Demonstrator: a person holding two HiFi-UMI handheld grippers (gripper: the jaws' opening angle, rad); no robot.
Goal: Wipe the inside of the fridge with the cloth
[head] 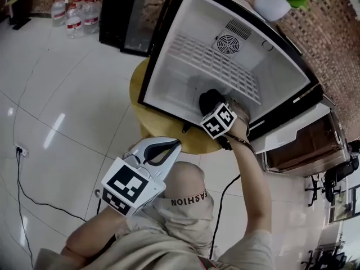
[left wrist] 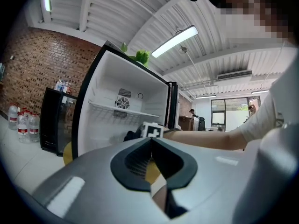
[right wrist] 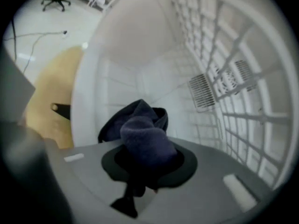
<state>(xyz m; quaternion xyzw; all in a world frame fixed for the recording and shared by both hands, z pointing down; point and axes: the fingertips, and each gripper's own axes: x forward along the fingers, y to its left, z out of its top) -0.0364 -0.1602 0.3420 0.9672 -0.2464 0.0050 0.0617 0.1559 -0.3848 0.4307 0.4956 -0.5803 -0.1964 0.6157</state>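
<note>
Low inside fridge, right hand-held gripper tight on dark cloth — left hand-held gripper closed, empty.

Looked like an office or shared workspace, not a home: brick walls, glossy white tiled floor, strip lights and a ceiling AC unit overhead, wheeled office chairs, a glass-walled room at the back, water bottles stacked by a wall. A mini fridge sat on a round wooden table.

Left gripper and right gripper closed
</note>
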